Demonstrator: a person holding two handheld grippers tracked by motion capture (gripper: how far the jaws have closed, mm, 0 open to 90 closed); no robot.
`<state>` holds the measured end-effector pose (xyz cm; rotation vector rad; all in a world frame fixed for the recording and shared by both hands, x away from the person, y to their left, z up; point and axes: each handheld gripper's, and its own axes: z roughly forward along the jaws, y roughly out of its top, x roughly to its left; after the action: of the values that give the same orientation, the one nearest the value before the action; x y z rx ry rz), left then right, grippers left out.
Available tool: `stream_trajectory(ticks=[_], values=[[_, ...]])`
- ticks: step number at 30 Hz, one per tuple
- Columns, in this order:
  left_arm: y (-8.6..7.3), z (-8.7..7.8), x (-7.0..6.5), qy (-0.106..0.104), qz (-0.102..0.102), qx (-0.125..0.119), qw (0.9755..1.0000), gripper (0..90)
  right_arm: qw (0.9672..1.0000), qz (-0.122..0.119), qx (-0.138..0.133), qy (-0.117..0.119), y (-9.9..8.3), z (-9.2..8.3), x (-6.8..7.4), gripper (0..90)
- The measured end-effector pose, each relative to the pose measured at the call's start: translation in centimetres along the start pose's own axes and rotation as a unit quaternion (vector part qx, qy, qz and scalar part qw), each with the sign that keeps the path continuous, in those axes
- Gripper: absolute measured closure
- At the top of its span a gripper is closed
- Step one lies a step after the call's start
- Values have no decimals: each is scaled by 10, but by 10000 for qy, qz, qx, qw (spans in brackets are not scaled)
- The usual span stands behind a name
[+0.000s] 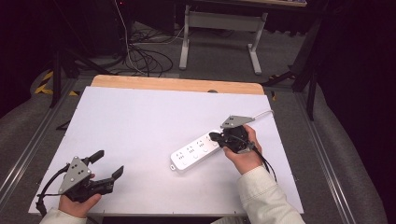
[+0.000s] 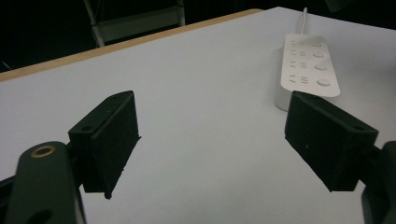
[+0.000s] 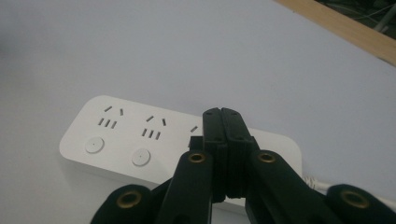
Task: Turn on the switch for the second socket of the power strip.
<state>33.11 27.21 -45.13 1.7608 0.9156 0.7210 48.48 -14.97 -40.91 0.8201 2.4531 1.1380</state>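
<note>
The right gripper [image 1: 215, 136], jaws clenched together on nothing, hovers over the white power strip [image 1: 198, 151], which lies on the white table [image 1: 140, 126] right of centre. The left gripper [image 1: 108, 163] rests released near the front left corner.

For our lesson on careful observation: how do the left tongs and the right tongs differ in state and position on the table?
The left tongs stand wide open, while the right tongs are shut with nothing between them. The left tongs sit over bare white table, far from the power strip; the right tongs are over the power strip. Both are black and hand-held.
</note>
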Motion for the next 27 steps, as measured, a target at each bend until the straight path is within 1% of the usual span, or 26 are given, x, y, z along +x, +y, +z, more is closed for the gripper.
stream_trajectory(ticks=[5,10,11,14,16,19,20,27], values=[[0,0,0,-8,-13,10,10000,181,9998,10,191,49,-1,9,0,900],[0,0,0,0,15,11,10000,181,9992,33,392,91,-3,16,1,900],[0,0,0,-16,-14,16,10000,181,9991,27,414,125,-3,18,1,900],[0,1,0,-27,-26,15,10000,181,9985,14,535,114,-4,22,1,900],[0,1,0,-26,-22,15,10000,182,9982,6,580,148,-4,25,1,900],[0,1,0,-32,-10,23,10000,181,9976,-22,675,116,-5,29,3,900],[0,1,0,-32,-11,24,10000,181,9971,-59,750,56,-6,31,4,900],[0,1,0,-21,-7,31,10000,181,9962,-68,868,94,-7,35,7,900]])
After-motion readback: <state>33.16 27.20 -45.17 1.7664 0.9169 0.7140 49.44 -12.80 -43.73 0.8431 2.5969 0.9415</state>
